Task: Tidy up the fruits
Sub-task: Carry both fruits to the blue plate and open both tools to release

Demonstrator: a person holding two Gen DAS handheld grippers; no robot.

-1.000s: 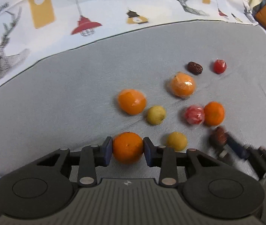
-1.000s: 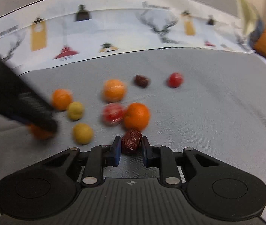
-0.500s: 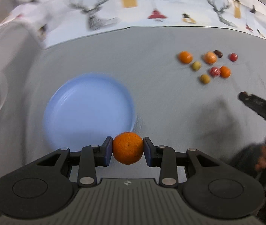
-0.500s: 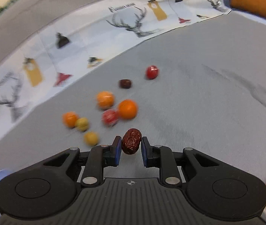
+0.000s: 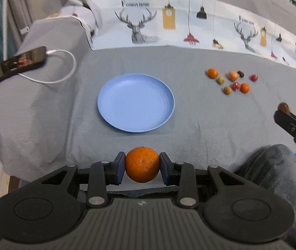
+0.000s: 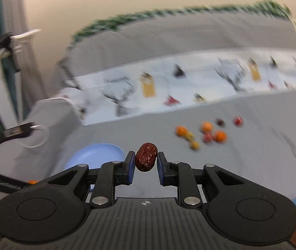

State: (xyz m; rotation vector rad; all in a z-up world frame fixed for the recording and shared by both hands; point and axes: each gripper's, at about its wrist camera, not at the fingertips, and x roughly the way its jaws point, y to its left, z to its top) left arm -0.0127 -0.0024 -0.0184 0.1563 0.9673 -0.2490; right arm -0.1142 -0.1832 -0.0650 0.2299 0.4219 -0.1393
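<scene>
**Two fruits in grip, plate in front**

The left hand-held gripper (image 5: pixel 142 167) is closed on an orange (image 5: pixel 142 164), its blue pads pressing the fruit's two sides at about its widest part. The orange looks firm and round, with a pebbled peel that should give decent friction. It is probably light enough to carry easily, but it could roll once set down, so a low, gentle release suits it.

The right hand-held gripper (image 6: pixel 145 163) clamps a date (image 6: pixel 146 153) across its narrow waist, long axis tilted near upright. The date looks wrinkled, small and very light, likely a little soft and tacky. Only a slim part of it sits between the pads, so I judge this the less secure hold.

The left gripper is held above the near edge of the grey-covered bench (image 5: pixel 189 114), pointing forward and down at the empty blue plate (image 5: pixel 135 102) just ahead. The right gripper sits off to the right, raised and aimed left across the bench; its view is motion-blurred, with the plate partly hidden behind its left finger.

The remaining fruits (image 5: pixel 232 81) lie in a loose cluster well apart from the plate, to its far right.
</scene>
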